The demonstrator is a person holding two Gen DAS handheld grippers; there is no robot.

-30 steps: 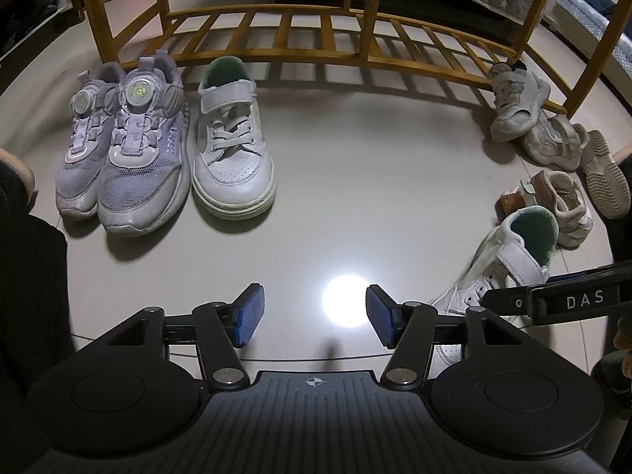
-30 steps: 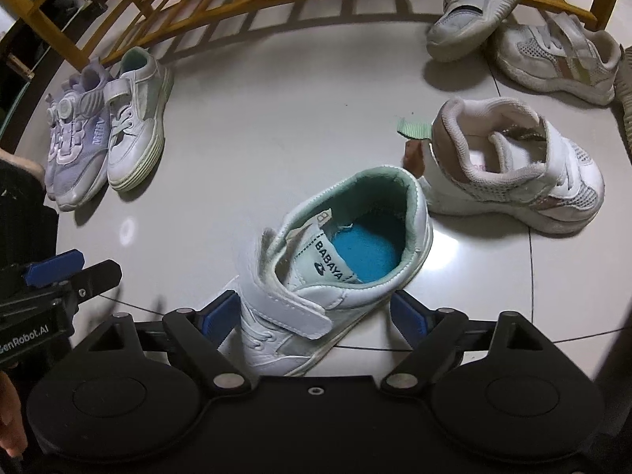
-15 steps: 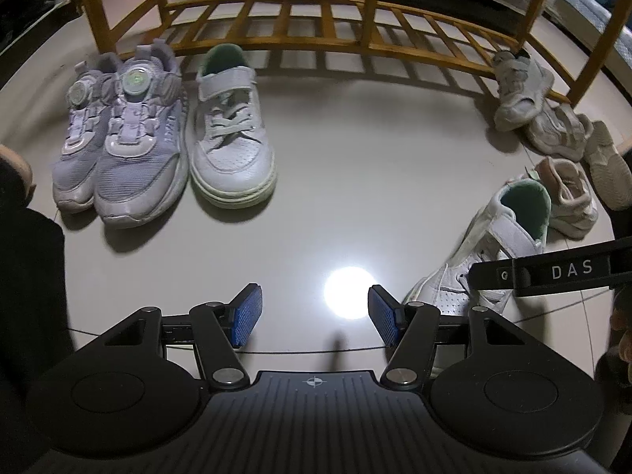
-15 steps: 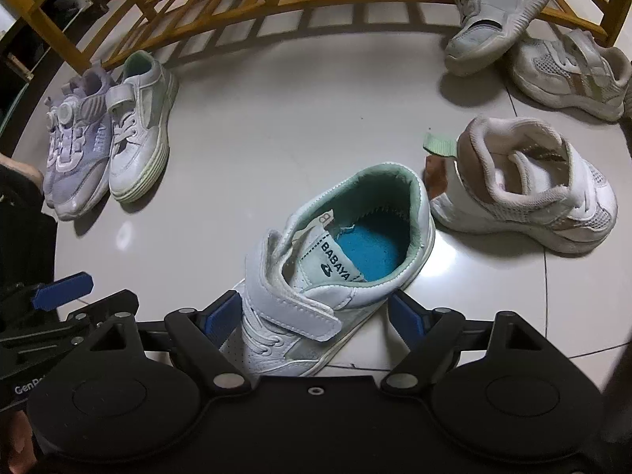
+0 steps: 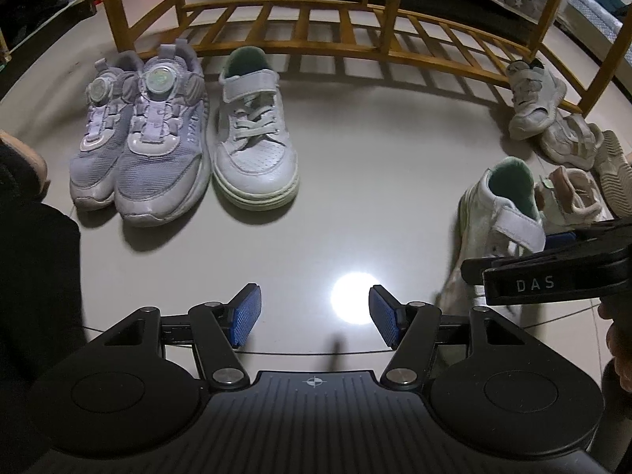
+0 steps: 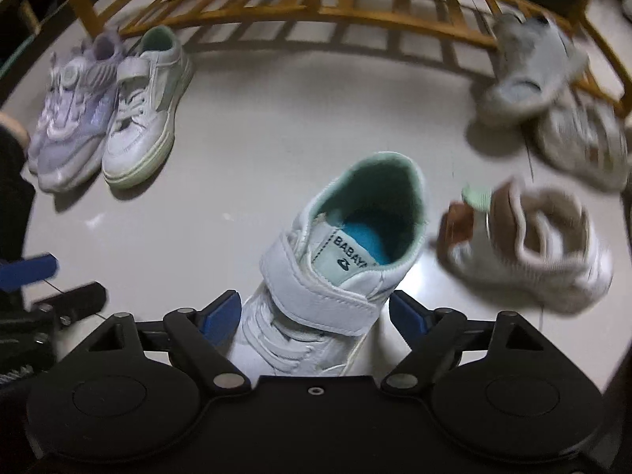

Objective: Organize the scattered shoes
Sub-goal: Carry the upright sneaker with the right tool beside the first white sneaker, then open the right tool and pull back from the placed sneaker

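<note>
A white strap shoe with mint lining (image 6: 343,260) lies on the pale floor, toe toward the camera, between the fingers of my right gripper (image 6: 314,314). Its jaws are closing, and a thin gap still shows at the right blue pad. In the left wrist view this shoe (image 5: 501,217) is at the right, with the right gripper (image 5: 553,268) across it. The matching shoe (image 5: 254,150) stands beside a lilac pair (image 5: 146,150) in front of the wooden rack (image 5: 316,12). My left gripper (image 5: 314,312) hangs open over bare floor with nothing between its pads.
A beige-and-pink shoe (image 6: 545,252) lies just right of the mint-lined shoe. Several more pale shoes (image 5: 533,98) are heaped by the rack's right leg. A person's foot (image 5: 23,158) and dark trouser leg fill the left edge.
The right gripper rolled and moved in, so the mint-lined shoe now points more squarely between its fingers. The left gripper barely moved.
</note>
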